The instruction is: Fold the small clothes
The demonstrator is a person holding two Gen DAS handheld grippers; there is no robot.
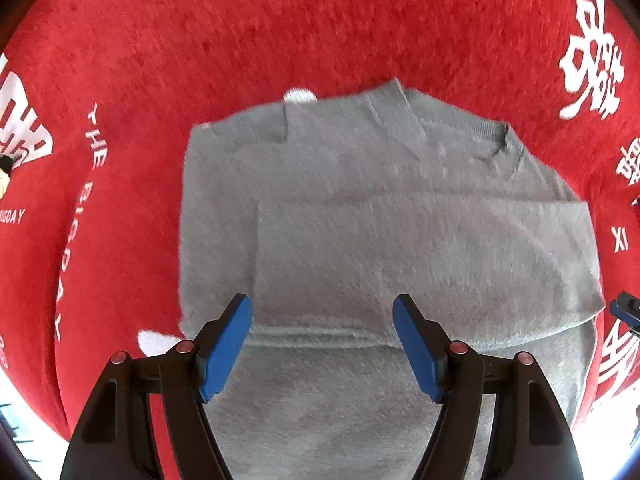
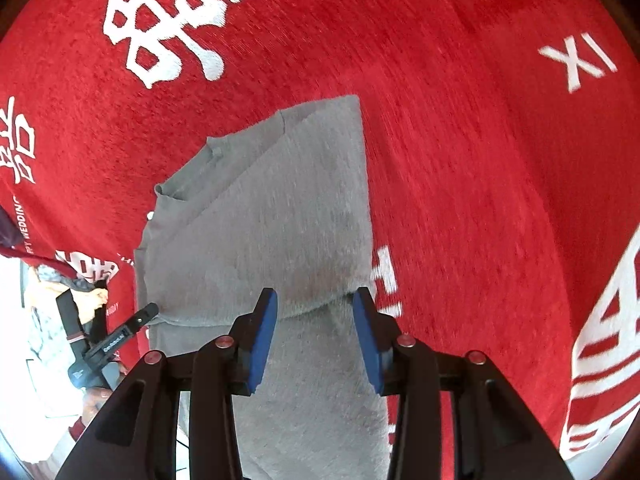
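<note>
Red cloth with white lettering (image 1: 320, 20) covers the surface; our grey sweater (image 1: 380, 240) lies mid-cloth, partly folded, a sleeve laid across the body. Left gripper (image 1: 322, 344) hovers wide apart over the hem, right gripper (image 2: 314, 336) narrower, both empty. Risk: pinching one layer only, dragging the fold open.

grey garment (image 1: 400, 216): 1 | red cloth (image 1: 280, 20): 1 | tools: 2 — left tool (image 1: 322, 344), right tool (image 2: 315, 336)

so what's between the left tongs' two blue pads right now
In the left wrist view, only the grey sweater shows in the gap of the open left tongs, its folded hem edge crossing there; nothing is gripped.
</note>
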